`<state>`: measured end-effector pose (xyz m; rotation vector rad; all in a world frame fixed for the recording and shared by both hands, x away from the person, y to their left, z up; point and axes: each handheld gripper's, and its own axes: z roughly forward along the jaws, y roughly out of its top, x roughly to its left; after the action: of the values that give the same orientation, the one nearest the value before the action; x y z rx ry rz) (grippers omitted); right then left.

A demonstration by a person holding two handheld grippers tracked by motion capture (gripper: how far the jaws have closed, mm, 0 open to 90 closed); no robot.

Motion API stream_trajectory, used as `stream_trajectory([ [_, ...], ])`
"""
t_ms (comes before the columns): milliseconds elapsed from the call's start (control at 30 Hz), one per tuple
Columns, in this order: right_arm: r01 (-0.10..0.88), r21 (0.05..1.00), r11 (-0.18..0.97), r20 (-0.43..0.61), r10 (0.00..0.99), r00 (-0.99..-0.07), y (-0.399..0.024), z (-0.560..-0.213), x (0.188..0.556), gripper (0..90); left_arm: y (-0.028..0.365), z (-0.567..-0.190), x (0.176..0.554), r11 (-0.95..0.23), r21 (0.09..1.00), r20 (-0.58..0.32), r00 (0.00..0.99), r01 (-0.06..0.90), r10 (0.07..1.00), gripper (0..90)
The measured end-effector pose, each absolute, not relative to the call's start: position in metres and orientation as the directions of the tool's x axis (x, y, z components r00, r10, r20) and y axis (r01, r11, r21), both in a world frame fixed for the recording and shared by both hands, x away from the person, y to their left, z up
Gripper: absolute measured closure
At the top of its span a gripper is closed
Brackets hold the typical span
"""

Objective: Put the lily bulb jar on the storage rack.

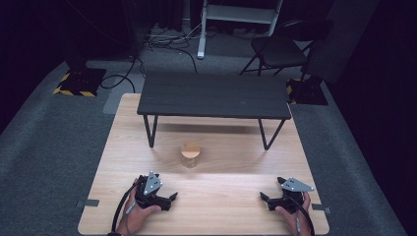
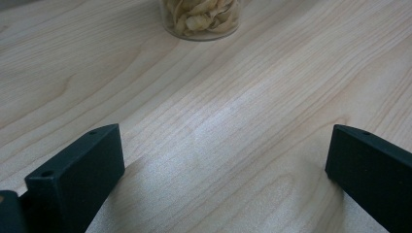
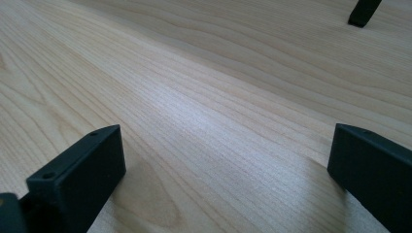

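The jar stands upright at the bench centre, its long axis vertical, at about one o'clock from the left tool and ten o'clock from the right tool; the left is nearer. Both tools gape wide and empty. No readable label shows.

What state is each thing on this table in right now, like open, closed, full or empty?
Jar: upright, wooden lid on, pale chips inside, untouched.
Left gripper: jaws open, holding nothing, resting low on the wooden table.
Right gripper: jaws open, holding nothing, low on the table.
Black bench: standing on its legs, top bare.
Folding chair: unfolded, unoccupied.
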<state>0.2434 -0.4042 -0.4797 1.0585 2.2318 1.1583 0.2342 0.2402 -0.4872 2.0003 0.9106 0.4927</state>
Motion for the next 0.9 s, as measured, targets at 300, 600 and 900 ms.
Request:
stream_trajectory([
  [300,0.437,0.821,0.367,-0.013,0.779,-0.627,-0.404,-0.48,0.243,0.0,0.24,-0.487,0.234,-0.364,0.834,0.003,0.655,0.415,0.755,0.4],
  [600,0.437,0.821,0.367,-0.014,0.779,-0.627,-0.404,-0.48,0.243,0.0,0.241,-0.487,0.235,-0.364,0.833,0.001,0.657,0.416,0.754,0.4],
  [900,0.438,0.821,0.366,-0.014,0.78,-0.626,-0.404,-0.48,0.243,0.0,0.238,-0.473,0.242,-0.373,0.83,0.012,0.654,0.415,0.756,1.3],
])
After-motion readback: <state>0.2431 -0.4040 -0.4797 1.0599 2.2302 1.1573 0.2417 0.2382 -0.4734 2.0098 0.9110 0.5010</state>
